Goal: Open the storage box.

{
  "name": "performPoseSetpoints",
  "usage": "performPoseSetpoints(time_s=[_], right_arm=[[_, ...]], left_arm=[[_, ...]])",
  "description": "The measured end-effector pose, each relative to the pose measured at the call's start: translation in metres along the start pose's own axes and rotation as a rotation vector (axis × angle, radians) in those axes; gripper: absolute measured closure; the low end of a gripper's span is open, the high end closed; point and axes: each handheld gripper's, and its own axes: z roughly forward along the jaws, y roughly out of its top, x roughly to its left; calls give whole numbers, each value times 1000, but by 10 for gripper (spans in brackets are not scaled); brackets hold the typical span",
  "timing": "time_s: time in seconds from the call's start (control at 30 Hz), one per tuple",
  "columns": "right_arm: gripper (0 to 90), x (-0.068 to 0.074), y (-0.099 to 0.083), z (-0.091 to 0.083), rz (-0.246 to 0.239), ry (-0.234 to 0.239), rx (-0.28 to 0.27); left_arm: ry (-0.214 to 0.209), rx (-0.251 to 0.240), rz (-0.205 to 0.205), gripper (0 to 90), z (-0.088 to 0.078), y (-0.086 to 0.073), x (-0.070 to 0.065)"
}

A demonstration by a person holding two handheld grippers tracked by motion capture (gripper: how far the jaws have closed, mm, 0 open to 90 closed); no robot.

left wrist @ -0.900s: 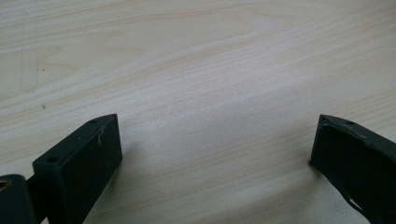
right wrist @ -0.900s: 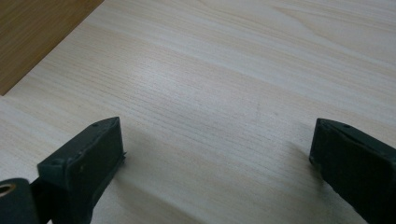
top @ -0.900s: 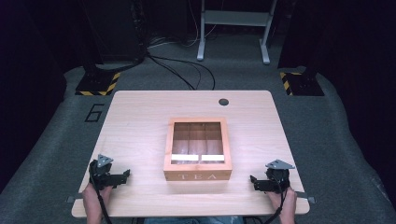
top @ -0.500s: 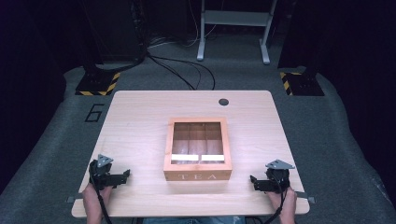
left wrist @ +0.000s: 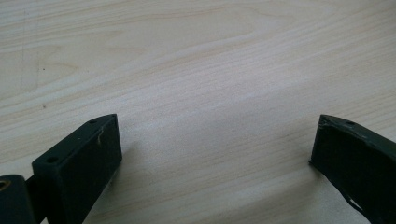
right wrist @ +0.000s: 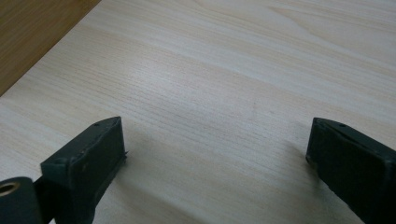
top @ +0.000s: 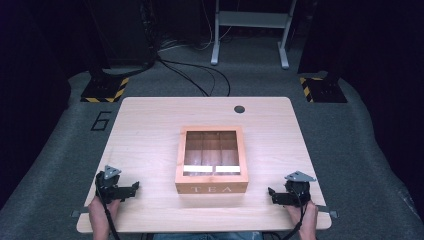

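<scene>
Wooden tea box (top: 212,161), glass lid shut, stood at the middle of the worktop (top: 150,130). The left hand-held gripper (top: 131,188) and right hand-held gripper (top: 272,194) rested near the front edge, flanking it, well apart, jaws spread and empty.

One wooden tea box (top: 212,161) on the table (top: 150,130), sitting between the two grippers: one left gripper (top: 131,188), one right gripper (top: 272,194). Two black jaws on each, four altogether. One glass lid on that box, with three compartments showing under it. One dark round grommet (top: 239,109) beyond the box, well away from both grippers.
</scene>
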Motion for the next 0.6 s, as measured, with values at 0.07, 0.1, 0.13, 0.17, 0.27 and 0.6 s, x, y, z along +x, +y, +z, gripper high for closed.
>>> performPoseSetpoints(time_s=[0.07, 0.1, 0.13, 0.17, 0.27, 0.6], right_arm=[[31, 0, 1, 0, 7, -6, 4], [33, 1, 0, 0, 6, -16, 3], [42, 1, 0, -1, 13, -20, -5], [47, 3, 0, -2, 23, -12, -18], [79, 14, 6, -9, 30, 23, -55], [134, 58, 23, -23, -9, 194, -187]], left_arm=[[0, 5, 5, 17, 0, 0, 0], [4, 2, 5, 17, 0, 0, 0], [3, 5, 8, 17, -1, 0, 0], [1, 1, 2, 17, 0, 0, 0], [2, 1, 4, 17, 0, 0, 0], [-5, 6, 11, 17, -1, 0, 0]])
